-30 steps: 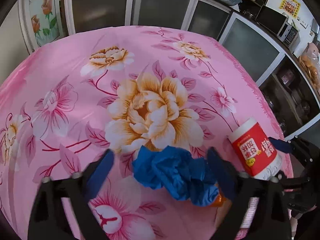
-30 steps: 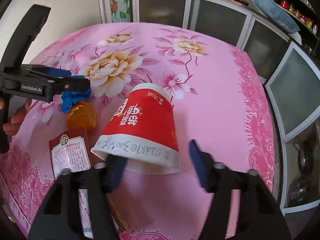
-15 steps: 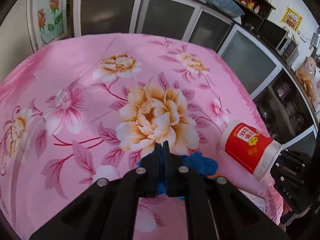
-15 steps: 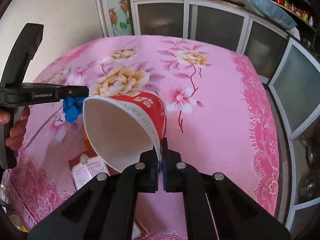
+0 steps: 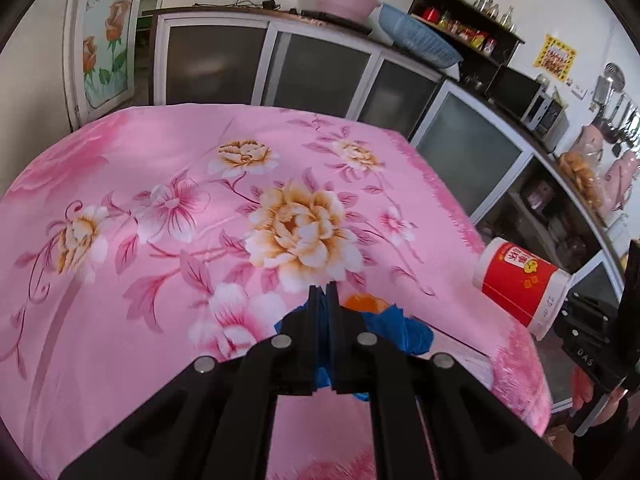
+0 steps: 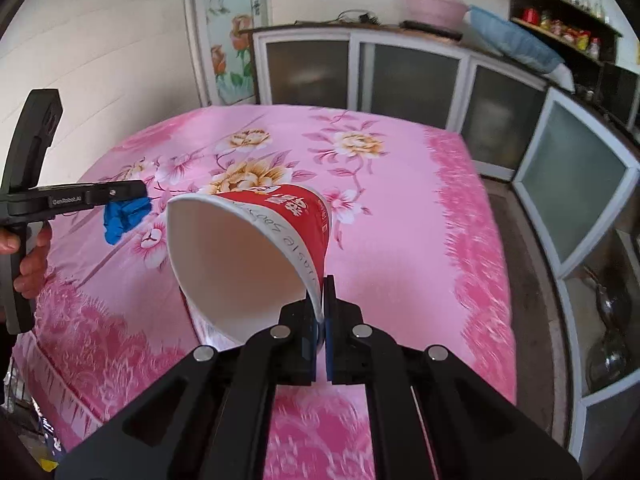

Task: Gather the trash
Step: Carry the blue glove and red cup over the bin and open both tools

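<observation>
Cup (image 6: 256,256) sideways, mouth toward camera

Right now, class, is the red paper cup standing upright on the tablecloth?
No: the right gripper pinches the red paper cup by its rim, tipped on its side above the tablecloth.

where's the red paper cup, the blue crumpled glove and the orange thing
red paper cup (image 6: 248,264), right wrist view, on its white inside wall
blue crumpled glove (image 6: 126,216), right wrist view, on the bunched middle hanging from the left gripper
orange thing (image 5: 366,303), left wrist view, on its exposed top beside the glove
</observation>
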Demonstrator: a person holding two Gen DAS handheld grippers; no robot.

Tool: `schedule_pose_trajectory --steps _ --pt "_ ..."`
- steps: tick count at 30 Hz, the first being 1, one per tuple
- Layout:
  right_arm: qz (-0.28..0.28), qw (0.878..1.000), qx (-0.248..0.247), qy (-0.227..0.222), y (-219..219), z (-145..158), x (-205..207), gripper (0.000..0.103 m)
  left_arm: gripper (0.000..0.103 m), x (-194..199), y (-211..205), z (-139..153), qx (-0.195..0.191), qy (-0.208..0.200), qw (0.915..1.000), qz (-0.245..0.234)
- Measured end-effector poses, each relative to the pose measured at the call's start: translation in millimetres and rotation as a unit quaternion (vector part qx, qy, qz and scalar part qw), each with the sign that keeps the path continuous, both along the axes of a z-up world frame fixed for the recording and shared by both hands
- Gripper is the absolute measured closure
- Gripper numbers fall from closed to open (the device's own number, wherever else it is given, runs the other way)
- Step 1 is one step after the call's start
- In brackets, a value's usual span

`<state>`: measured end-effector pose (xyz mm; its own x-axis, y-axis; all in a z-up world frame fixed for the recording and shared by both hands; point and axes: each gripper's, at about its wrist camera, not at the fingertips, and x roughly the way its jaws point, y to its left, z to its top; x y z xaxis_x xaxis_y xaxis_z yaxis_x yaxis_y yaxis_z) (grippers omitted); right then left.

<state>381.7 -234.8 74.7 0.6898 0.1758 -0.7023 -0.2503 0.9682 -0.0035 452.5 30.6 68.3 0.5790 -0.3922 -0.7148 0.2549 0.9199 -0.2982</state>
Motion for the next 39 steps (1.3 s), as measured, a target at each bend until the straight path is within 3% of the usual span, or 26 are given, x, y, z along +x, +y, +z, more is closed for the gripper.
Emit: schedule_pose_trajectory --steps 12,21,25,33,39 --pt "-0.077 0.994 0.000 -0.074 -49.3 24.5 -132.3 0.101 0.100 -93.5 -31.1 26.8 -0.028 -0.044 0.9983 -0.028" --pt "-0.165 0.980 -0.012 -0.108 -114.4 22.7 -234.8 0.101 0.100 -169.3 -133.4 28.2 -0.034 -0.076 0.9876 -0.133" --pt "-0.227 0.968 -0.021 -0.102 -155.9 8.9 -290.0 0.101 0.100 -200.2 -190.0 21.6 -0.037 -0.083 0.9767 -0.194" --pt "-0.326 0.943 -0.041 -0.052 -219.3 -40.6 -375.4 0.101 0.100 -259.3 -322.4 -23.8 -0.036 -0.052 0.9408 -0.333" --pt "-0.375 0.926 -0.033 -0.017 -254.3 -79.6 -416.5 0.101 0.100 -296.9 -397.4 -58.8 -0.015 -0.027 0.9167 -0.398"
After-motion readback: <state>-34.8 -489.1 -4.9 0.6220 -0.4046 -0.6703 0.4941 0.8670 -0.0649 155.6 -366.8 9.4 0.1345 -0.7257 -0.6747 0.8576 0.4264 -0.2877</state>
